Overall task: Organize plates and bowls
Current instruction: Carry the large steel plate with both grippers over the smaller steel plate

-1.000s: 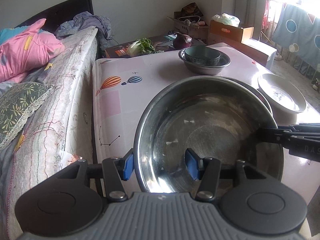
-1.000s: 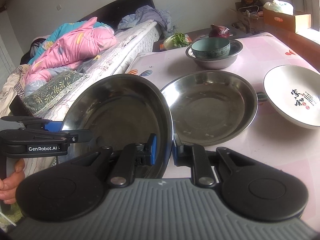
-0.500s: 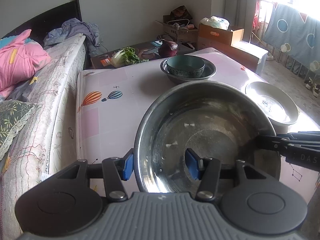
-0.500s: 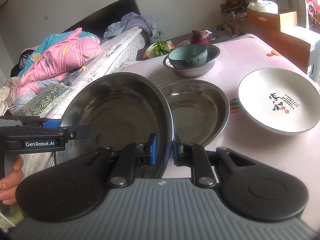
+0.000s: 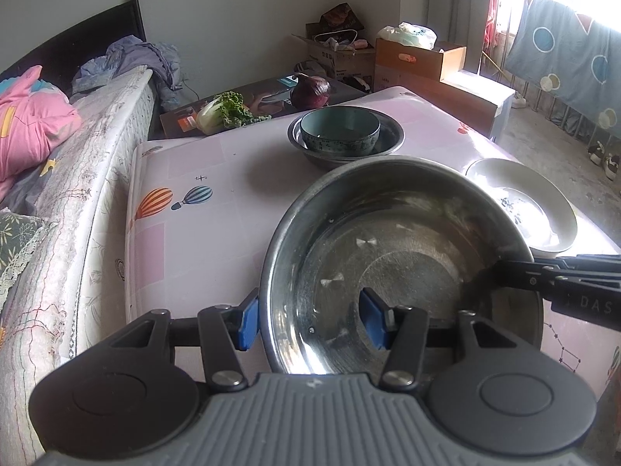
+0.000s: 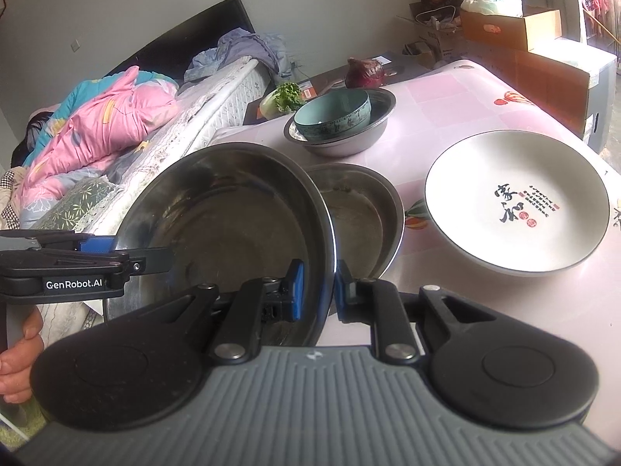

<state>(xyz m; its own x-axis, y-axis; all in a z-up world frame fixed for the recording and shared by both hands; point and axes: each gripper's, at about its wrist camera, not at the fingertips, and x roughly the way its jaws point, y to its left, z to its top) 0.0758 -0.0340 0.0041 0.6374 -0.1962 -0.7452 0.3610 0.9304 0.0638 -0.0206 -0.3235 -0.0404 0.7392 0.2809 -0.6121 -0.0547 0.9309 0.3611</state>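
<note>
Between both grippers' fingers (image 6: 297, 295), shiny scuffed steel basin (image 5: 399, 268), water-spotted inside

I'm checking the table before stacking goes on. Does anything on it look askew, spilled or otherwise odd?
No spills or damage. The teal bowl sits tilted inside the far steel bowl, off to one side. The held steel pan hangs partly over the second steel pan on the table. The white plate lies flat.
</note>
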